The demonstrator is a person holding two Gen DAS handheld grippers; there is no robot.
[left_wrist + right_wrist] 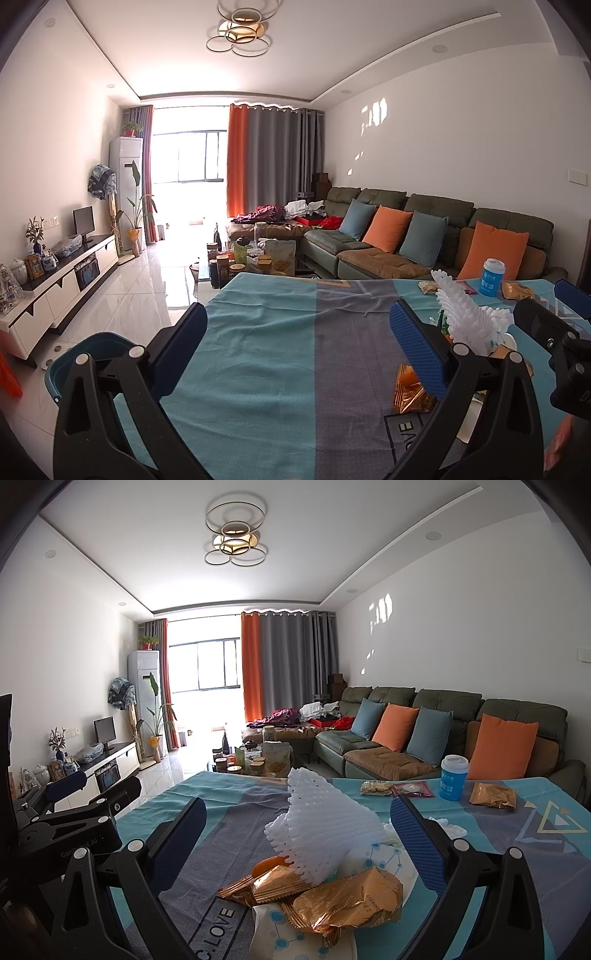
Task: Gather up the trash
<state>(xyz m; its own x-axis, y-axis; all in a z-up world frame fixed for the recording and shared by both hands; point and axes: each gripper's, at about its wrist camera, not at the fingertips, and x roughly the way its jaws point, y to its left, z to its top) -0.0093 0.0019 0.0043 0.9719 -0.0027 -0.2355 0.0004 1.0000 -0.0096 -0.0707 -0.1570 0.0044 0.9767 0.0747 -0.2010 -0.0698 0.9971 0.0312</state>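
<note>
A heap of trash lies on the teal and grey tablecloth (207,812): a white foam fruit net (325,827), gold snack wrappers (347,901) and white printed paper (288,934). My right gripper (295,842) stands open around this heap, nothing clamped. More trash sits at the far edge: a blue paper cup (453,779), a gold wrapper (493,795), a small snack packet (376,787) and a maroon packet (413,789). My left gripper (299,347) is open over bare cloth, left of the foam net (465,317) and a gold wrapper (410,391). The right gripper's body (554,332) shows at the right.
A blue bin (85,354) stands on the floor by the table's left edge. Beyond the table are a cluttered coffee table (251,258), a green sofa (406,236) with orange and blue cushions, and a white TV cabinet (62,280) along the left wall.
</note>
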